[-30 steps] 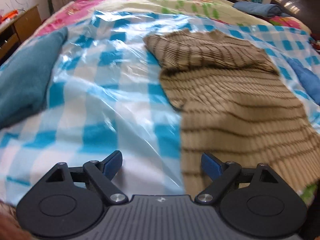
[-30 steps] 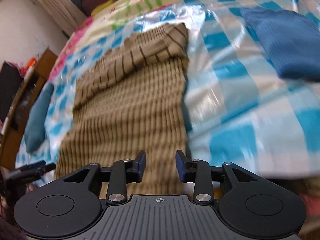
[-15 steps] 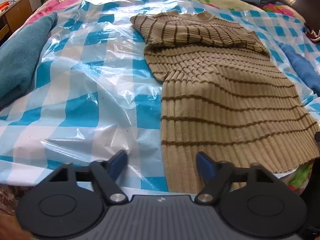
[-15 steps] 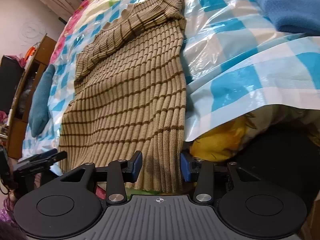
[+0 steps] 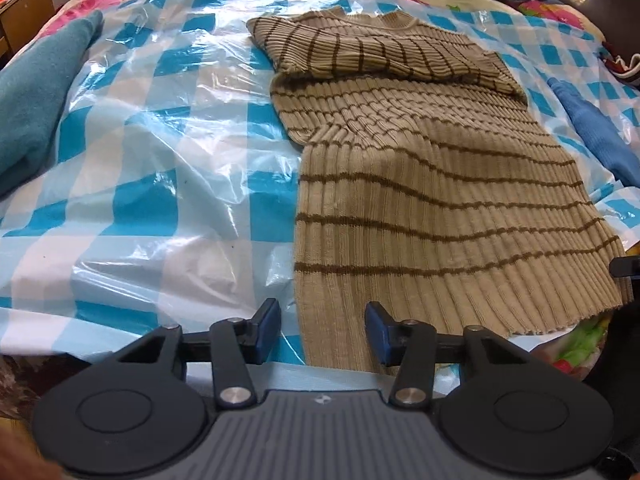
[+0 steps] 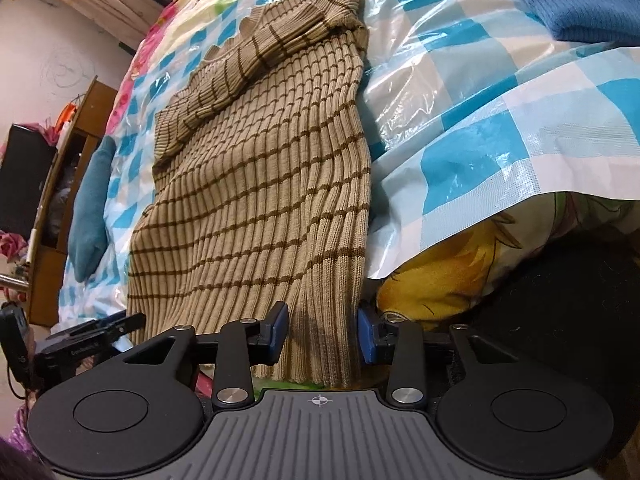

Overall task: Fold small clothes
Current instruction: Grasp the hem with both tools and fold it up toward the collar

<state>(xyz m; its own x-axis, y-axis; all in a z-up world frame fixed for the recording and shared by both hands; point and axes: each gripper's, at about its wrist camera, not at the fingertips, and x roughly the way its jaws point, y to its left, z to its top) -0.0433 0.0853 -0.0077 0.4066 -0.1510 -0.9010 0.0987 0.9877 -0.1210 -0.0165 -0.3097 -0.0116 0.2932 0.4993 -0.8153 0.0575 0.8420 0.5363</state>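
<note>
A tan ribbed sweater with brown stripes (image 5: 432, 184) lies flat on a blue-and-white checked plastic sheet (image 5: 132, 168) on a bed, sleeves folded across its chest. Its hem hangs at the near edge. My left gripper (image 5: 322, 330) is open, its jaws on either side of the hem's left corner. My right gripper (image 6: 322, 332) is open around the hem's right corner; the sweater (image 6: 264, 184) fills that view. The left gripper also shows at the lower left of the right wrist view (image 6: 96, 330).
A teal folded cloth (image 5: 36, 108) lies at the left of the sheet and a blue knit garment (image 5: 596, 136) at the right. A wooden cabinet (image 6: 60, 184) stands beside the bed. The bed edge drops off in front of both grippers.
Both grippers have pulled back and down to the sweater's hem at the near bed edge. The left jaws have narrowed a little and the right jaws have widened around the hem corner.
</note>
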